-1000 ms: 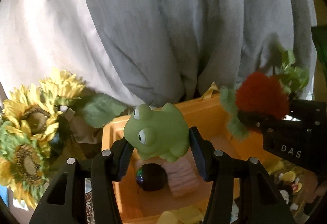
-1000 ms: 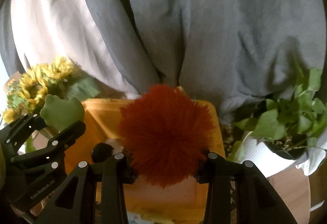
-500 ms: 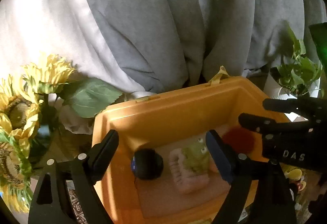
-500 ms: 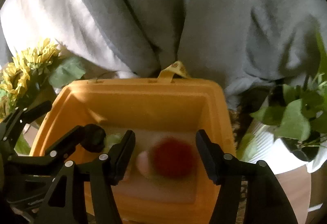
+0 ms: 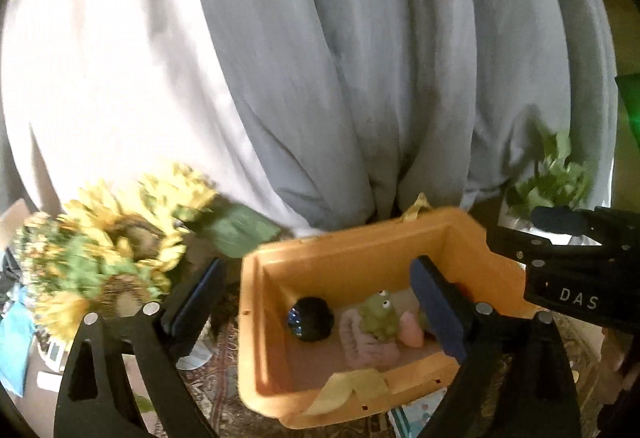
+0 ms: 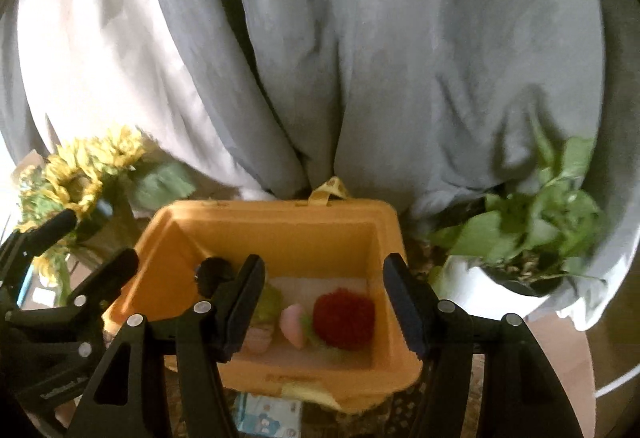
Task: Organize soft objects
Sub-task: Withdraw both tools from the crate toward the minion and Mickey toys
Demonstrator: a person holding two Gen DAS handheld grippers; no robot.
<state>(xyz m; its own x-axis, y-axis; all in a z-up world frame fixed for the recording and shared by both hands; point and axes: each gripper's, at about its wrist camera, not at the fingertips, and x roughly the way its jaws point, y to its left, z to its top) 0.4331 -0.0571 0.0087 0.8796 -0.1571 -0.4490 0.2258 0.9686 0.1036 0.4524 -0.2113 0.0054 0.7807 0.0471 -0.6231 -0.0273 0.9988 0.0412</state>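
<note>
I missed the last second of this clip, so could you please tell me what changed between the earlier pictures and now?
Both tongs let go: the left tongs dropped the green rubber frog, the right tongs the fluffy red pompom, into the orange plastic bin. Both jaws are opening, empty. The round black ball and pink knitted piece stayed put.
</note>
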